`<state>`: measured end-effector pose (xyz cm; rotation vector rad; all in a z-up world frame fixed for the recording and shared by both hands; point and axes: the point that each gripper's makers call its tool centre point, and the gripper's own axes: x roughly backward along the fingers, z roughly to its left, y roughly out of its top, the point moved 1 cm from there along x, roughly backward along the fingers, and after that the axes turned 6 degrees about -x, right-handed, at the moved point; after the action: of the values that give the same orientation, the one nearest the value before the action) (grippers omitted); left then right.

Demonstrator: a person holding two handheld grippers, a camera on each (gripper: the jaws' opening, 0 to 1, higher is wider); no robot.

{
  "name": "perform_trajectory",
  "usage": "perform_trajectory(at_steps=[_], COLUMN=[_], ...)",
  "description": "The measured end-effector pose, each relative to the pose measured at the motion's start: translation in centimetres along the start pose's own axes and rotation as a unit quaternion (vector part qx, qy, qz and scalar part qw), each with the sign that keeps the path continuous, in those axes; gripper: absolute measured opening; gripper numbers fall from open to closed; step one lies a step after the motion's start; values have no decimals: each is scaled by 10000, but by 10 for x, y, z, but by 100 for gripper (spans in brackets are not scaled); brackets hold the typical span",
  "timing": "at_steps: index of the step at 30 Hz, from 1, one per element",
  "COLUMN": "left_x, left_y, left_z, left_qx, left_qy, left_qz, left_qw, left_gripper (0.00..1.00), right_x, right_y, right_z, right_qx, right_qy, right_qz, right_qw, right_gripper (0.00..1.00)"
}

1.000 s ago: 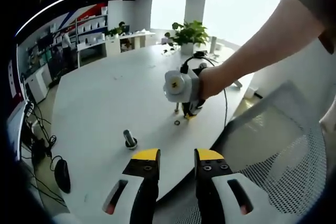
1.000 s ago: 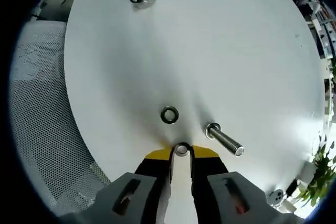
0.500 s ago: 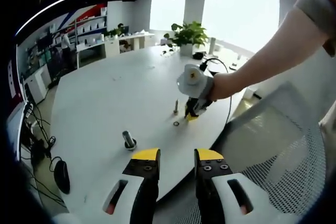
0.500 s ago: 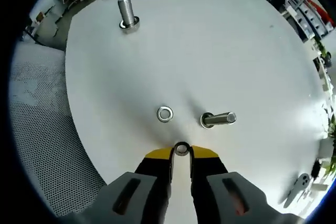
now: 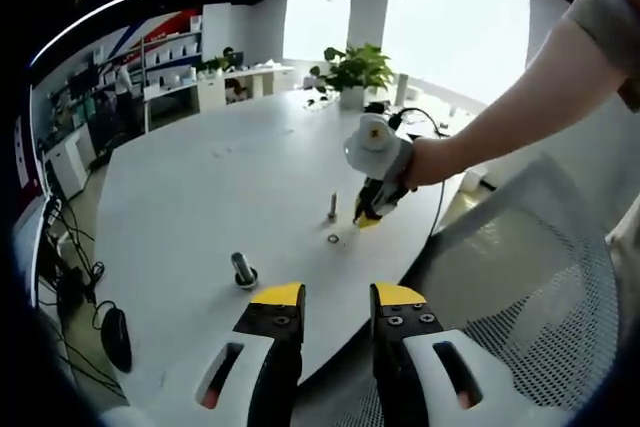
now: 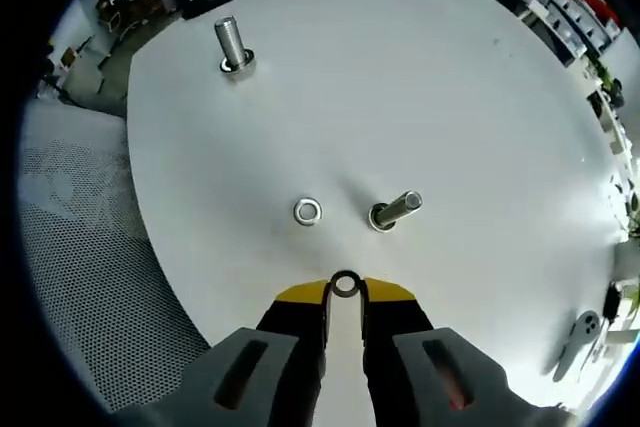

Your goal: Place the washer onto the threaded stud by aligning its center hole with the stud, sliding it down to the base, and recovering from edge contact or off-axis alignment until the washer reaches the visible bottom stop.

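Steel washer (image 6: 345,284) edge-up in right tongs (image 6: 345,292), stud (image 6: 392,211) upright, left tongs (image 5: 336,299) apart

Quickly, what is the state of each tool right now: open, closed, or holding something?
Left tool: open, holding nothing.
Right tool: closed on a washer, held above the table.
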<state>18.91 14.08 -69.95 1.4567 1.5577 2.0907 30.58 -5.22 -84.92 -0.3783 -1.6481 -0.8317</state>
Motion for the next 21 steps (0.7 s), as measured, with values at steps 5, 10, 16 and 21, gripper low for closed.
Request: perform_trajectory(at_steps=[5,10,16,21], left_x=[0,0,0,1], left_y=[0,0,1,1], left_z=[-1,-1,-1,0], left_qx=[-20,-17,5,28], left_qy=[-11,-15,-35,-33], left_qz=[-1,-2,-20,-41], left_qw=[10000,10000,10000,10000], left_gripper=[24,24,24,24], right_x=[8,18,30,38], right_y=[8,11,21,34], right_z=[-9,-14,-21,-24], right_qx=[-81,-185,-161,123], right_qy=[-83,-119,-185,-346], right_qz=[-173,-291,-456,-616], right_qw=[9998,9993,9987,9974], right_gripper=[14,14,14,14])
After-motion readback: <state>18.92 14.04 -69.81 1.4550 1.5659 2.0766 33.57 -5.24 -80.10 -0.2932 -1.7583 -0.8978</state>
